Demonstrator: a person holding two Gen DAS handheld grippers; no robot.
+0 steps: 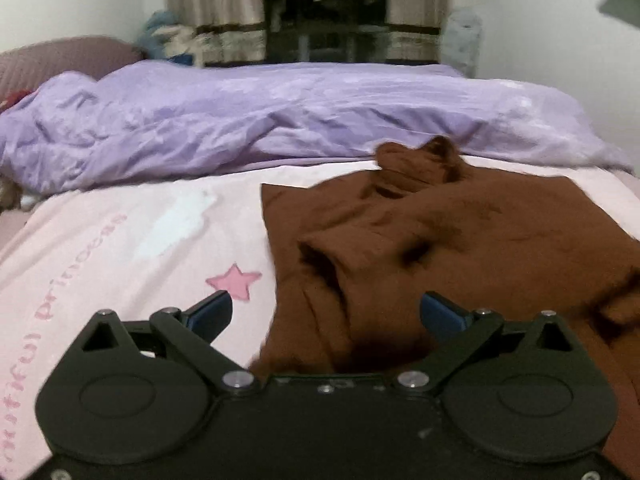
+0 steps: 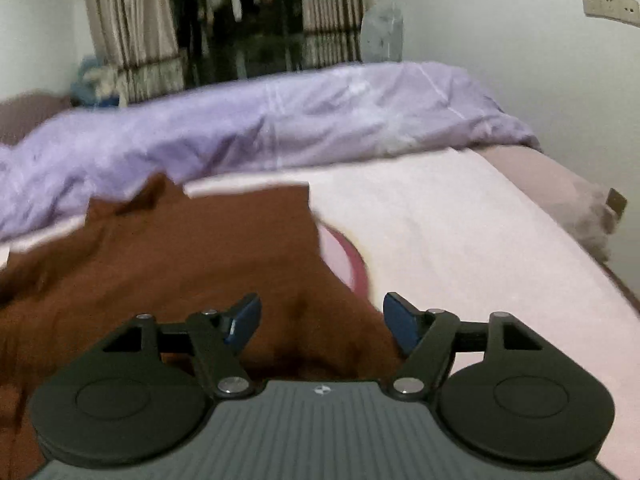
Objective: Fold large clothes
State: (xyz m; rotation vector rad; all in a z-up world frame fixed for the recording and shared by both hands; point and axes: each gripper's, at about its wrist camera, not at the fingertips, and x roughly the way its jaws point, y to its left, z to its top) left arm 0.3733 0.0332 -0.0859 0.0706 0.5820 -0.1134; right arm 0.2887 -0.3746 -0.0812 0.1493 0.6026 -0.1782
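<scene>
A large brown garment (image 1: 420,240) lies rumpled on the pink bedsheet (image 1: 120,240). It also shows in the right wrist view (image 2: 180,248), spread left of centre. My left gripper (image 1: 326,312) is open and empty, its blue fingertips (image 1: 440,314) wide apart over the garment's left edge. My right gripper (image 2: 322,320) is open and empty, with brown cloth between and below its fingertips (image 2: 244,320), near the garment's right edge.
A crumpled purple duvet (image 1: 280,120) lies across the far side of the bed, also in the right wrist view (image 2: 280,120). Behind it are curtains and a dark wardrobe (image 1: 324,12). The bed's right edge (image 2: 580,208) drops off near a white wall.
</scene>
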